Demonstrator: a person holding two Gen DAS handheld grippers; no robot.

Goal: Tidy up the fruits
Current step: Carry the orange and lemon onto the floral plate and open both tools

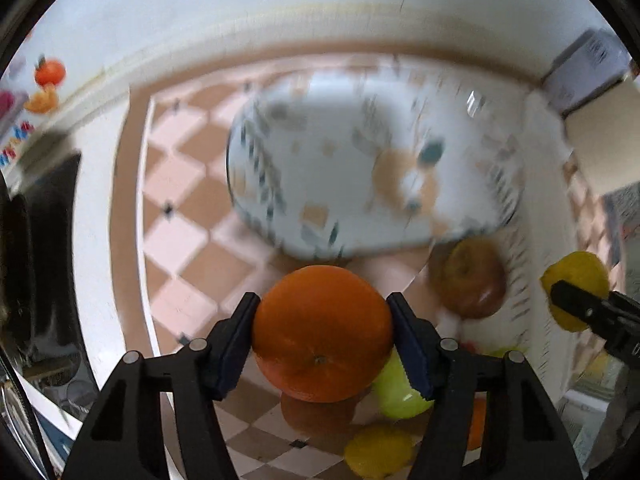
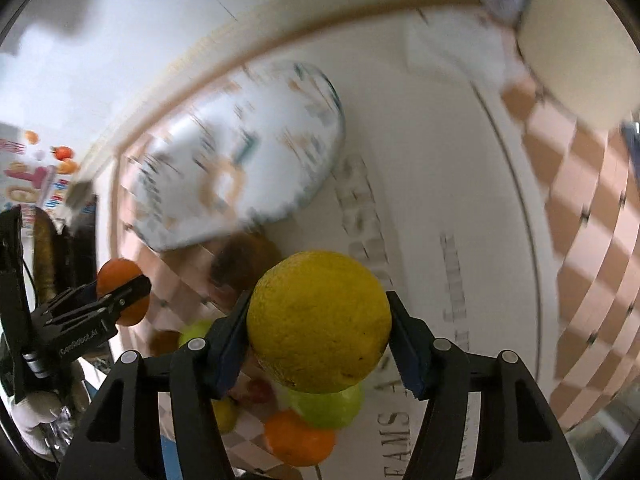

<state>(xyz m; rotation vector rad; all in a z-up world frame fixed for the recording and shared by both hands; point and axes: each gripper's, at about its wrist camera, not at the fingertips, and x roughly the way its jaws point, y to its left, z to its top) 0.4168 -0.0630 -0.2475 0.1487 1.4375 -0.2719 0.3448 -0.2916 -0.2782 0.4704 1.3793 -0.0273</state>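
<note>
My left gripper (image 1: 322, 334) is shut on an orange (image 1: 322, 332) and holds it above the checked cloth. My right gripper (image 2: 318, 320) is shut on a yellow lemon (image 2: 318, 320), held in the air; it shows at the right of the left wrist view (image 1: 576, 292). The left gripper with its orange shows at the left of the right wrist view (image 2: 122, 292). A white patterned plate (image 1: 360, 164) lies ahead, empty and blurred. Below lie a red-brown apple (image 1: 470, 278), a green apple (image 1: 396, 392), a second lemon (image 1: 378, 450) and another orange (image 2: 298, 436).
A checked cloth (image 1: 180, 184) covers the table. A white printed cloth (image 2: 432, 216) lies to the right. A grey box (image 1: 588, 68) stands at the back right by the wall. A dark object (image 1: 40, 260) stands at the left edge.
</note>
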